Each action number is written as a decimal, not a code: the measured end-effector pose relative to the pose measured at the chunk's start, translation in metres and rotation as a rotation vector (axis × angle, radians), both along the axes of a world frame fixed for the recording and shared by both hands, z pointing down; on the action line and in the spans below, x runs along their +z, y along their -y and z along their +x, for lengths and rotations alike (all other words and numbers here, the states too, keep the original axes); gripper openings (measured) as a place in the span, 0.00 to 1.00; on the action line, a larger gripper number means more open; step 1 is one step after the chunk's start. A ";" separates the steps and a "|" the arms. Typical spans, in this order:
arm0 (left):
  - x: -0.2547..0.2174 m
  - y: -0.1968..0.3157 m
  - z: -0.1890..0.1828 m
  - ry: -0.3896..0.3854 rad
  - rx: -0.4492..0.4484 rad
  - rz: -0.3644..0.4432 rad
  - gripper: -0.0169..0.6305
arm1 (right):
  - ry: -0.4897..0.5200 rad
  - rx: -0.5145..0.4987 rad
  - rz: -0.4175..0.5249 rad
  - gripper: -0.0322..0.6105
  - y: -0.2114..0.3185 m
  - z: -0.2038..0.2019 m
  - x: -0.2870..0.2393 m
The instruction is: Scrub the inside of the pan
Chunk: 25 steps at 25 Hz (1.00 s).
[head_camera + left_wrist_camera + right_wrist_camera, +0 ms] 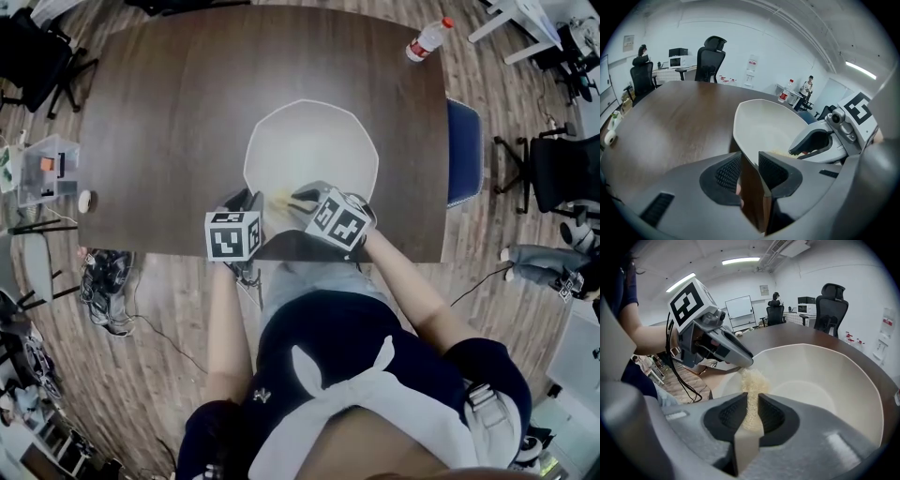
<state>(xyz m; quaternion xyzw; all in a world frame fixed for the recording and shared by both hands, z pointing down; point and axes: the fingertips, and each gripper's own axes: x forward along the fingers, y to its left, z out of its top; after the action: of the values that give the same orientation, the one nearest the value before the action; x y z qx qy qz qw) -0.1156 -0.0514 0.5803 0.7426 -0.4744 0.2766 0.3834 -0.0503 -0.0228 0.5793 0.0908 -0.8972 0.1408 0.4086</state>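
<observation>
Pan (309, 141) sits at the tabletop's (169, 112) near edge. Left gripper (750, 161): jaws clamped on its near rim. Right gripper (750, 404): jaws pinched on a pale scouring pad (751, 385) jutting straight ahead onto the near wall. We judge the pan floor lies ahead and lower.

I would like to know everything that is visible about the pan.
The pan is cream-white inside, matte-looking, with a many-sided rim and sloping walls. It sits open side up on the dark table, near the person's edge. Its brown, wood-like handle is clamped in the left claw. A yellowish scrub pad, held by the right claw, reaches its inner wall near the handle.
</observation>
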 end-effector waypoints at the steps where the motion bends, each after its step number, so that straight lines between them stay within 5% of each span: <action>1: 0.002 0.000 0.000 -0.007 -0.002 -0.009 0.17 | -0.004 -0.005 -0.015 0.15 0.000 -0.001 0.002; 17: 0.006 0.015 0.001 0.018 -0.112 -0.046 0.15 | 0.000 -0.005 -0.108 0.15 0.006 -0.022 0.022; 25: 0.003 0.025 -0.004 -0.035 -0.133 -0.068 0.13 | 0.001 -0.002 -0.118 0.15 0.022 -0.036 0.030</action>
<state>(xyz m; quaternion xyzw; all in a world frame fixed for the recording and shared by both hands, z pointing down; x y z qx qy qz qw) -0.1195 -0.0761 0.5836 0.7006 -0.5062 0.2536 0.4342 -0.0867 -0.0451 0.6094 0.0657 -0.8877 0.1931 0.4128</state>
